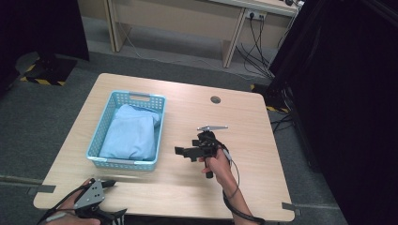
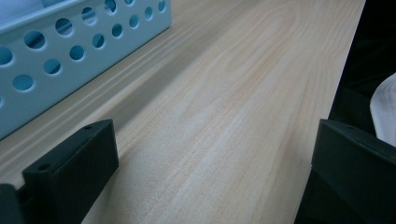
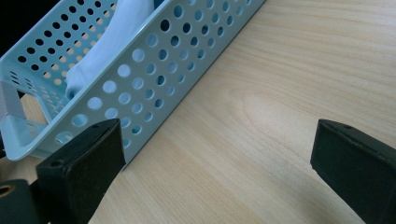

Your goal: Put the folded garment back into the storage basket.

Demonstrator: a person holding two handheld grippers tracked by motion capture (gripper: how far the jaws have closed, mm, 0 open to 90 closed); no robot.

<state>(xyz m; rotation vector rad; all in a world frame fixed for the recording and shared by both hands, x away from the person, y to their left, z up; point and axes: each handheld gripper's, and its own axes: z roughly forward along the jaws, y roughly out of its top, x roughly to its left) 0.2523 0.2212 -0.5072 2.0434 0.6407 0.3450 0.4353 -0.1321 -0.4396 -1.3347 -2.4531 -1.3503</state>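
**Basket left of centre, grippers at the near side**

On the pale wooden table, the light blue perforated plastic basket sits toward nine o'clock of the centre, with the folded light blue cloth lying inside it. The right black two-jaw gripper is just beside the basket, at its three o'clock. The left black two-jaw gripper is at the basket's six o'clock, by the table's near edge. A small round grey grommet lies on the table at one o'clock.
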